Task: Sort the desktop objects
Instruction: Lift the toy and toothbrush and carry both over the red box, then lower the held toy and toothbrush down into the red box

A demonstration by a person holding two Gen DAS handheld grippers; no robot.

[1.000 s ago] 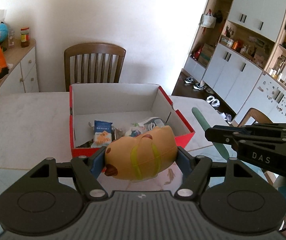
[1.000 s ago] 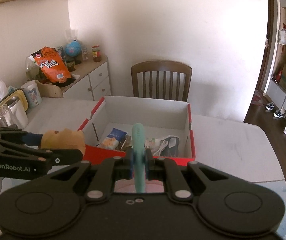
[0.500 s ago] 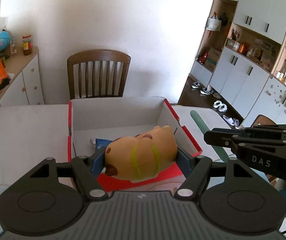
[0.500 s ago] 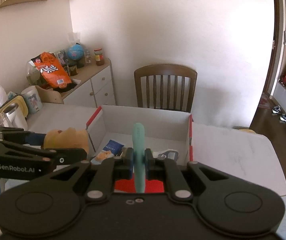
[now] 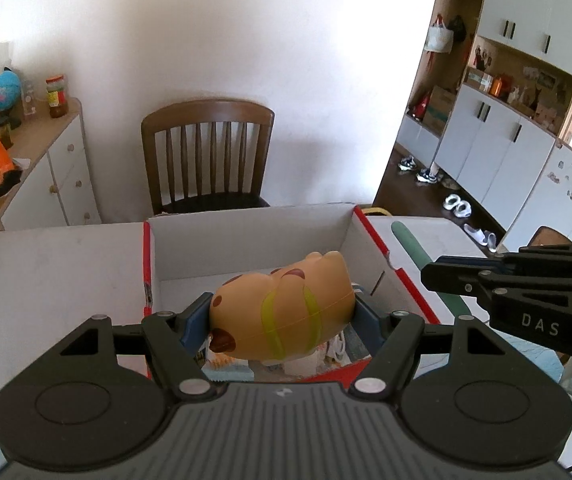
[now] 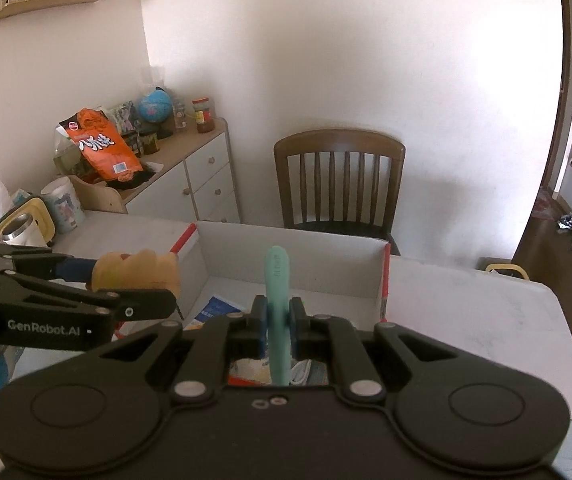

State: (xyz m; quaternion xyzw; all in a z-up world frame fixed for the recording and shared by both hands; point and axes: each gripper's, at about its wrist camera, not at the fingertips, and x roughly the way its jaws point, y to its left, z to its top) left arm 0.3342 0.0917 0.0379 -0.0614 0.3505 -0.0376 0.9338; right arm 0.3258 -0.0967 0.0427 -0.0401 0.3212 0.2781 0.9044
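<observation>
Left gripper (image 5: 282, 314): black two-finger tool with blue pads, jaws standing at a medium width and clamping a soft orange-tan animal-shaped toy with brown spots and yellow-green stripes (image 5: 282, 312). The toy is hanging over the near part of the box.

Right gripper (image 6: 278, 326): black two-finger tool, jaws narrow and pinching a slim teal rubbery stick (image 6: 278, 292), which is pointing forward over the box.

White cardboard box with red outer walls (image 5: 246, 240): sitting open on the pale marble-look table (image 5: 46, 272); a blue-and-white packet (image 6: 216, 310) and other small items, too hidden to identify, are lying inside.

Brown wooden slat-back chair (image 5: 208, 152): standing behind the table, against the wall.
</observation>
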